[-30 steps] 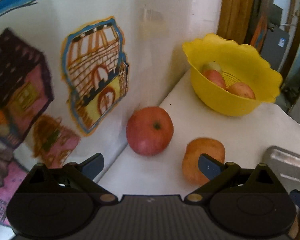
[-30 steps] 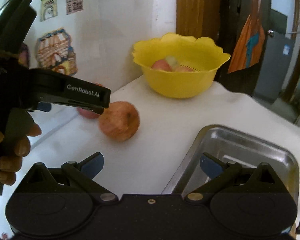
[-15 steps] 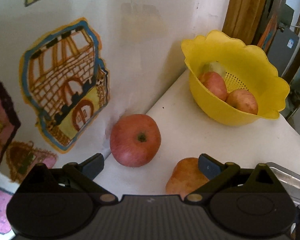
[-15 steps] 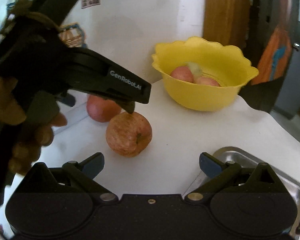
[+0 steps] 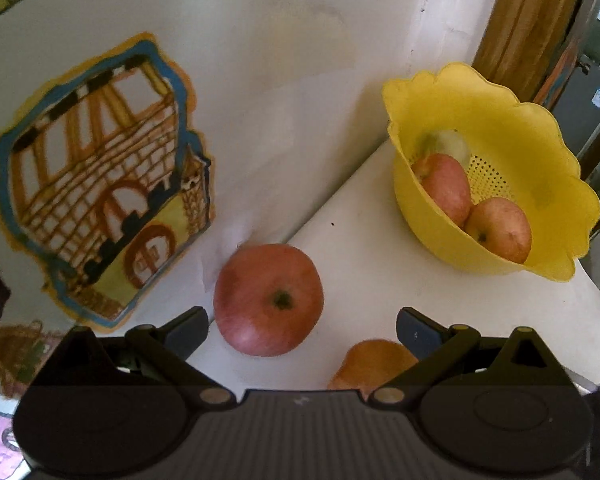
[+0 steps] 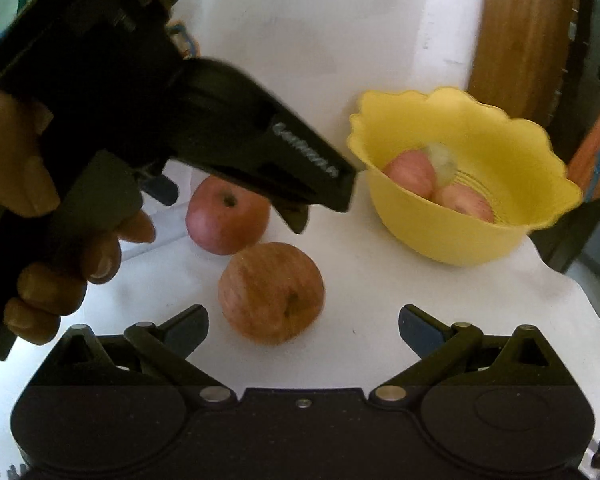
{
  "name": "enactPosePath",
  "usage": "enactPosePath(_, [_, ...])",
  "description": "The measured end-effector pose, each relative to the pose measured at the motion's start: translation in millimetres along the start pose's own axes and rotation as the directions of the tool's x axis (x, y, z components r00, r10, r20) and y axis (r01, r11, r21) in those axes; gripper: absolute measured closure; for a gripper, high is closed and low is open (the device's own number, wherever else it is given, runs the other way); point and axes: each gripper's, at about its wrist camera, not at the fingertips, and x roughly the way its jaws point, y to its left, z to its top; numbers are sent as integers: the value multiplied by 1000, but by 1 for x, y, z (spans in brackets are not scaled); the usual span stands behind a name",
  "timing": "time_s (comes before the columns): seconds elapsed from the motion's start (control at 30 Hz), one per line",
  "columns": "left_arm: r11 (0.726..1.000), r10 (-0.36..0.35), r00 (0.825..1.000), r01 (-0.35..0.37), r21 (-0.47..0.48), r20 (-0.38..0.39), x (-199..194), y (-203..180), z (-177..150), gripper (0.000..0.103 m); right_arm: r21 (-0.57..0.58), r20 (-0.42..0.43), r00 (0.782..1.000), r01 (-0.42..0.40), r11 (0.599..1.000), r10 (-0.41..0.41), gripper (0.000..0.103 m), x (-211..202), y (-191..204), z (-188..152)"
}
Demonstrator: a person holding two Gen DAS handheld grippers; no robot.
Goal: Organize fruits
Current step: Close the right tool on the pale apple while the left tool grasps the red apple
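A red apple [image 5: 268, 299] [image 6: 227, 220] lies on the white table by the wall, just ahead of my open left gripper [image 5: 302, 330] and left of its centre line. A paler orange-red apple [image 6: 271, 291] [image 5: 374, 364] lies nearer, between the fingers' line of my open right gripper [image 6: 303, 330], slightly left. The yellow colander bowl [image 5: 556, 184] [image 6: 512, 140] at the far right holds two red apples and a greenish fruit. In the right wrist view the left gripper [image 6: 228, 204], held by a hand [image 6: 60, 264], hangs above the red apple.
A wall with coloured drawings [image 5: 100, 184] runs along the table's left side, close behind the red apple. A wooden door frame [image 6: 524, 32] stands behind the bowl. The white table [image 6: 420, 292] drops off to the right beyond the bowl.
My left gripper has moved forward and down toward the red apple, which looks larger now. My right gripper has swung left off the metal tray and now faces the paler apple.
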Motion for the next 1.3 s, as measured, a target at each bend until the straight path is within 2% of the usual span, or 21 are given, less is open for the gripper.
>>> enactPosePath(0.13, [998,-2,1000,0,-58,-30,10,4,4,3,-25,2,1000,-30,999,30,3,14,0,5])
enactPosePath(0.3, [993,-4,997,-6,-121,-79,26,9,7,11,-17,-4,997,-77,997,77,9,31,-7,10])
enactPosePath(0.47, [990,-4,997,-8,-141,-80,33,10,3,14,11,1,995,-103,995,103,14,39,-13,9])
enactPosePath(0.63, [981,-5,992,-20,-195,-125,47,19,-1,28,37,3,993,-121,992,121,20,46,-13,7])
enactPosePath(0.7, [973,-19,992,-10,-229,-125,48,25,-2,28,52,4,991,-135,990,135,22,49,-15,7])
enactPosePath(0.83, [973,-24,992,-5,-232,-121,49,25,-5,28,61,-5,990,-140,988,141,27,57,-15,10])
enactPosePath(0.93, [968,-23,993,-8,-250,-118,48,32,-7,24,68,-10,988,-153,986,154,32,58,-15,11])
enactPosePath(1.03, [965,-9,993,-23,-261,-120,44,30,-14,20,74,-33,989,-138,988,141,32,54,-15,12])
enactPosePath(1.17, [960,31,993,-61,-274,-113,43,25,-22,20,84,-105,991,-74,994,83,32,40,-12,10])
enactPosePath(1.3, [956,40,995,-66,-284,-97,43,20,-31,20,86,-106,991,-69,994,78,32,20,-15,-1])
